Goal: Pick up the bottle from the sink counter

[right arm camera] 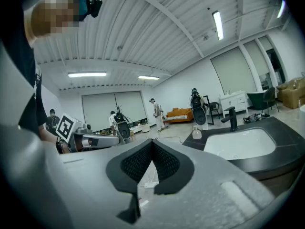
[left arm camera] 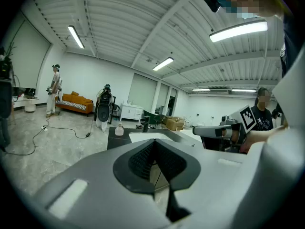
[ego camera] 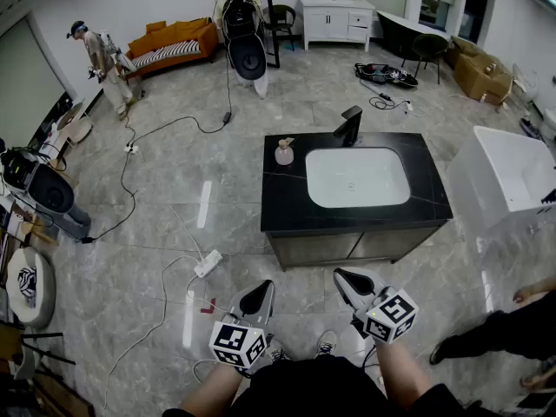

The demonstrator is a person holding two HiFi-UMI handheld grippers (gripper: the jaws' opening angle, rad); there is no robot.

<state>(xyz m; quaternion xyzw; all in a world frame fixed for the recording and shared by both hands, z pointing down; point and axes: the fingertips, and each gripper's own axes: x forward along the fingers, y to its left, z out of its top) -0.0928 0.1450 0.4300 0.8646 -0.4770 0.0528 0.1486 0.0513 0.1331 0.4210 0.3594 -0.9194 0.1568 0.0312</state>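
Observation:
A small pale bottle (ego camera: 284,152) with a pump top stands on the left end of the black sink counter (ego camera: 282,198), left of the white basin (ego camera: 357,177) and the black faucet (ego camera: 350,125). My left gripper (ego camera: 258,291) and right gripper (ego camera: 347,278) hover side by side over the floor in front of the counter, both shut and holding nothing. The left gripper view shows the bottle (left arm camera: 119,129) far ahead beyond the shut jaws. In the right gripper view the bottle (right arm camera: 196,133) stands left of the faucet (right arm camera: 232,118).
A white power strip (ego camera: 208,263) and cables (ego camera: 148,137) lie on the tiled floor to the left. A white bathtub (ego camera: 512,176) stands right of the counter. A person's leg (ego camera: 495,333) is at the right; other people stand at the back near an orange sofa (ego camera: 174,42).

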